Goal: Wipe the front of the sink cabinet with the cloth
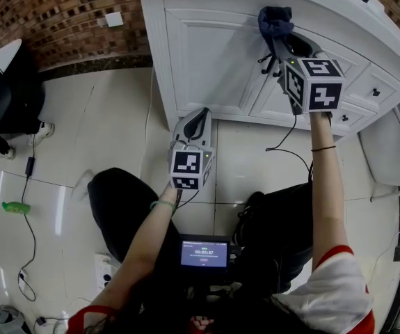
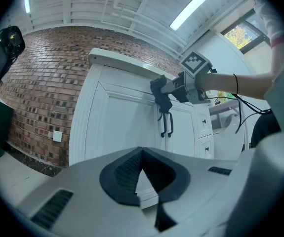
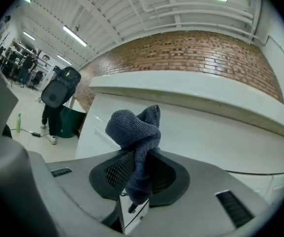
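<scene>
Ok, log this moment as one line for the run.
right gripper: shut on cloth | cloth: high on sink cabinet front | left gripper: shut, empty

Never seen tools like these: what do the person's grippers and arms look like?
The left gripper and right gripper are grey shells with black ribbed jaws, each carrying a cube of black-and-white square markers. A black cable trails from the right one. The person wears a white top with red-edged short sleeves, a black wristband and a green wristband.
</scene>
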Motion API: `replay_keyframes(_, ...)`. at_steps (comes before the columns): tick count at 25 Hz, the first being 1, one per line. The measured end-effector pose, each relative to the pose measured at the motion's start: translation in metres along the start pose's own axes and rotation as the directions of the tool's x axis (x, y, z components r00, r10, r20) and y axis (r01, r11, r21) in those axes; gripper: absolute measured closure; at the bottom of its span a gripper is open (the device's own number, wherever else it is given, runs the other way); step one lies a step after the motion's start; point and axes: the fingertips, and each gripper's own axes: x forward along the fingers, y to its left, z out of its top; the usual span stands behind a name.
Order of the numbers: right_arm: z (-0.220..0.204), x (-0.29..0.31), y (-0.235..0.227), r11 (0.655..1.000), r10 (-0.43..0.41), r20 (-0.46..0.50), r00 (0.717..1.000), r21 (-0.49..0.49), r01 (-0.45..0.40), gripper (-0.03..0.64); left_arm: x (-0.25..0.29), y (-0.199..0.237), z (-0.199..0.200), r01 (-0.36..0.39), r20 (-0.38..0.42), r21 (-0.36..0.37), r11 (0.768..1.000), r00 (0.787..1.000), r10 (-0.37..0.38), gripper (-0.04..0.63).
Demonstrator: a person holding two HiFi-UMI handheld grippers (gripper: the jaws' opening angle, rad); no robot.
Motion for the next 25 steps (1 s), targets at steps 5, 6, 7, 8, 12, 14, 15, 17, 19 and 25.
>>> replay_keyframes(5,-0.006,-0.002,-0.014,0.998,-0.048,-0.032,0.998,-0.034,0.047,0.531,0.001,-0.001,0.001,-0.003,-0.001,0.003,1.000,1.000,0.003,0.563)
replay_keyframes(6,-0.015,-0.001,-0.012,0.998,-0.046,-0.049,0.998,-0.035,0.044,0.531,0.000,-0.001,0.001,-0.003,-0.003,0.002,1.000,1.000,0.003,0.563)
replay_keyframes(7,-0.025,0.000,-0.008,0.999,-0.041,-0.066,0.997,-0.033,0.039,0.531,0.000,-0.001,0.000,-0.002,-0.005,0.000,1.000,1.000,0.002,0.563)
replay_keyframes(8,-0.035,0.000,-0.004,0.999,-0.034,-0.082,0.996,-0.027,0.032,0.531,0.000,0.000,0.000,-0.001,-0.007,-0.003,1.000,1.000,0.001,0.563)
replay_keyframes(12,-0.075,0.003,0.015,1.000,-0.006,-0.135,0.991,0.013,0.007,0.531,0.000,0.000,-0.002,0.000,-0.010,-0.004,1.000,1.000,0.000,0.563)
replay_keyframes(14,-0.093,0.005,0.022,1.000,0.000,-0.160,0.987,0.028,0.005,0.531,0.000,0.000,-0.002,0.001,-0.010,-0.002,1.000,1.000,-0.001,0.563)
replay_keyframes(15,-0.102,0.006,0.026,0.999,0.001,-0.172,0.985,0.034,0.005,0.531,0.001,0.000,-0.002,0.002,-0.009,-0.002,1.000,1.000,-0.002,0.563)
replay_keyframes(17,-0.120,0.008,0.032,0.999,0.006,-0.196,0.981,0.051,0.004,0.531,0.002,-0.001,-0.002,0.003,-0.008,-0.003,1.000,1.000,-0.003,0.563)
replay_keyframes(19,-0.140,0.012,0.038,0.997,0.013,-0.216,0.976,0.078,0.004,0.531,0.003,-0.003,-0.003,0.005,-0.007,-0.001,1.000,1.000,-0.005,0.563)
replay_keyframes(25,-0.208,0.026,0.054,0.992,0.026,-0.310,0.950,0.126,0.014,0.531,0.005,-0.003,-0.005,0.007,-0.012,-0.004,1.000,1.000,-0.007,0.563)
